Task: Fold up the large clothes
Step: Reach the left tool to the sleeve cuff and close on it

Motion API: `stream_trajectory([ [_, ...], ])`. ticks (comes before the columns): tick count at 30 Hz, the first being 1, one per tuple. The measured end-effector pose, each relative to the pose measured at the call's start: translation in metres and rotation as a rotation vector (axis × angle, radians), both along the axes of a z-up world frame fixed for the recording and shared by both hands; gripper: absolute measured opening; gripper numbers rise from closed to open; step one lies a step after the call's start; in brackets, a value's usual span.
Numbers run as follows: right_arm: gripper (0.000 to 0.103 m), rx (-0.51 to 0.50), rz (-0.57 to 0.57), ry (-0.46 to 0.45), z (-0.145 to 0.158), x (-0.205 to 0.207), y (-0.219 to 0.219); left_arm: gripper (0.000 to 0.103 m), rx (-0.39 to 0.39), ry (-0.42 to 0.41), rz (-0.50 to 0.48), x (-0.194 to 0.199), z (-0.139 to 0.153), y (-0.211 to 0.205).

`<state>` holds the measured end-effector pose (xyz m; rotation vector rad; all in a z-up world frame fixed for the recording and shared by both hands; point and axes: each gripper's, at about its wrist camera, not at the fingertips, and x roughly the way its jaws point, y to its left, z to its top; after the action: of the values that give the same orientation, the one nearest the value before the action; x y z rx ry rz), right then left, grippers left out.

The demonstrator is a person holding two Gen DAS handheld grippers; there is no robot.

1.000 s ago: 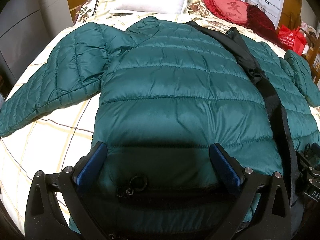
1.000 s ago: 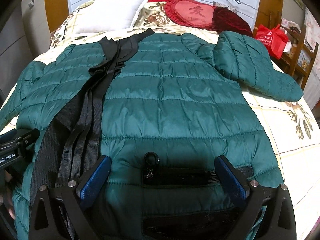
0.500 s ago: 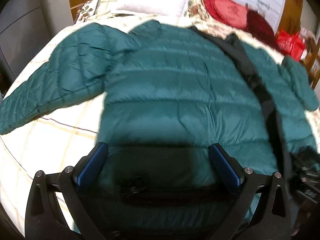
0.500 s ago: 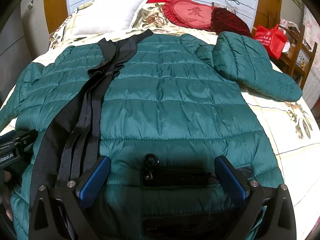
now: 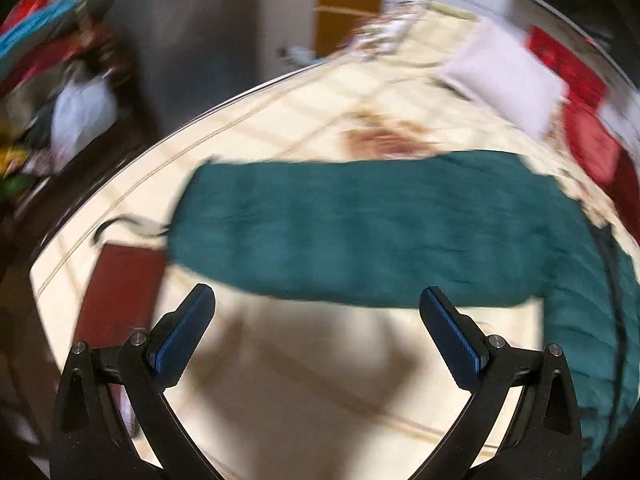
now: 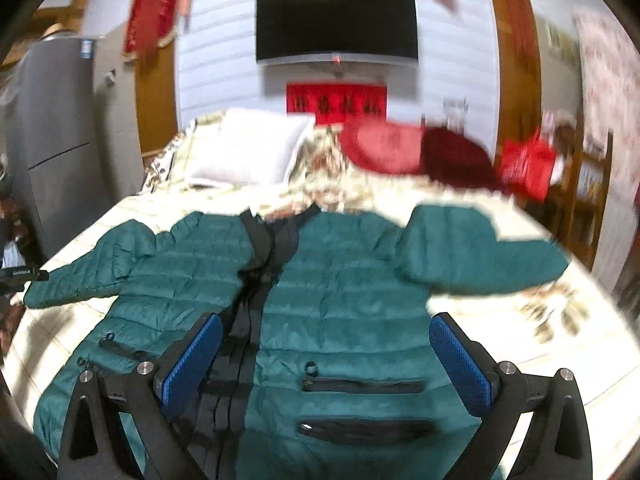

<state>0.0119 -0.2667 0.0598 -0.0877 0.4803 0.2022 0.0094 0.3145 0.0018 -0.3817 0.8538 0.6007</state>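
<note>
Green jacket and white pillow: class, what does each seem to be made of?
Green jacket: looks like smooth, slightly shiny synthetic shell, padded; horizontal quilted puffs suggest it. White pillow: probably matte woven fabric over soft filling, though blur hides the weave.

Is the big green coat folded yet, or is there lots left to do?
Lots left. The green coat lies spread flat on the bed, both sleeves out, nothing folded. That laying-out is all that looks done. The left hand-held gripper faces one sleeve, open and empty; the right hand-held gripper is open too. Every fold remains.
</note>
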Motion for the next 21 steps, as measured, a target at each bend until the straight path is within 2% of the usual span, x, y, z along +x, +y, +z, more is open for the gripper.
stream_trajectory([
  [2, 0.103, 0.005, 0.017, -0.001, -0.001, -0.009, -0.003, 0.102, -0.043, 0.018, 0.044, -0.007, -0.017, 0.018],
  [5, 0.103, -0.021, 0.034, 0.021, -0.004, -0.007, 0.002, 0.102, -0.152, 0.021, 0.094, -0.009, -0.043, 0.039],
  [6, 0.103, -0.045, 0.032, 0.014, -0.004, -0.005, 0.005, 0.102, -0.113, 0.0, 0.098, -0.008, -0.043, 0.038],
  [9, 0.103, -0.099, 0.018, 0.0, -0.005, -0.008, 0.012, 0.103, -0.094, 0.007, 0.071, 0.013, -0.049, 0.044],
  [11, 0.103, -0.099, 0.022, 0.013, -0.009, -0.008, 0.013, 0.103, -0.079, -0.009, 0.074, 0.023, -0.05, 0.055],
  [14, 0.103, -0.1, 0.022, 0.04, -0.012, -0.004, 0.014, 0.103, -0.104, -0.086, 0.128, 0.027, -0.048, 0.079],
  [19, 0.103, -0.086, 0.018, 0.051, -0.011, -0.001, 0.014, 0.101, -0.223, -0.265, 0.155, 0.026, -0.041, 0.106],
  [20, 0.103, -0.084, 0.018, 0.053, -0.011, 0.0, 0.015, 0.093, -0.251, -0.328, 0.132, 0.026, -0.037, 0.11],
  [21, 0.103, -0.081, 0.016, 0.055, -0.011, 0.001, 0.015, 0.087, -0.266, -0.356, 0.122, 0.027, -0.036, 0.112],
])
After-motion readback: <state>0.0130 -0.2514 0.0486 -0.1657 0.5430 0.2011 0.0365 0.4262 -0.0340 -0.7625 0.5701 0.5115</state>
